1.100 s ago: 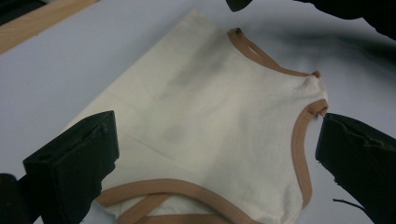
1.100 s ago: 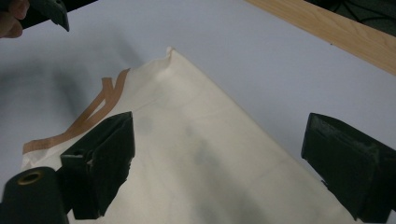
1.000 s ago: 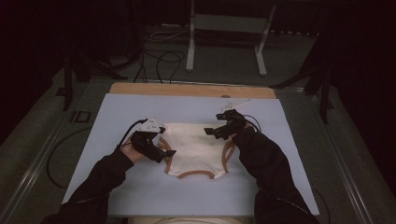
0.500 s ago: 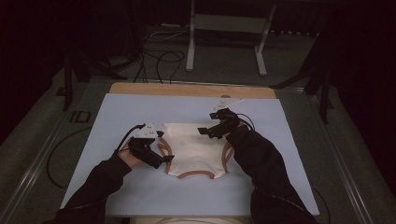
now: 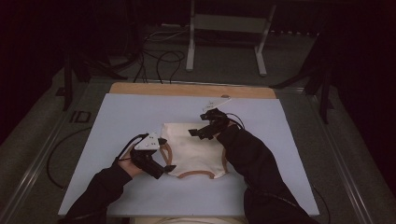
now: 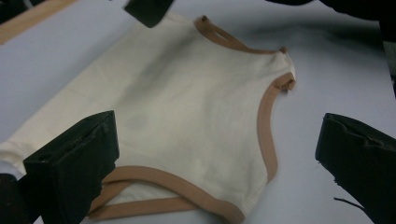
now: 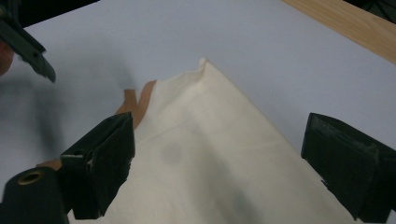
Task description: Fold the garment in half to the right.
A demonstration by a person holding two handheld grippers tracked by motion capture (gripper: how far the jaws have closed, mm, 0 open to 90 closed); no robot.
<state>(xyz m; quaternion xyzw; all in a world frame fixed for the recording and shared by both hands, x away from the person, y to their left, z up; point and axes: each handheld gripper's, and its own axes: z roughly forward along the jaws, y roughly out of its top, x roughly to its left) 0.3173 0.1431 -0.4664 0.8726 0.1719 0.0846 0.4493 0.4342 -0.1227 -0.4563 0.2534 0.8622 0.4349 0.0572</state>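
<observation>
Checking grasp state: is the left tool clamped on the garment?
No: in the left gripper view the left tool stands wide open, its jaws apart above the cream garment lying on the table.

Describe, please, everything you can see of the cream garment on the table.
The cream garment is a small sleeveless top of soft fabric with tan trim around its strap and arm openings. It lies flat, slightly wrinkled, on the pale blue table. Both open grippers hover at its edges; actual contact cannot be told.
</observation>
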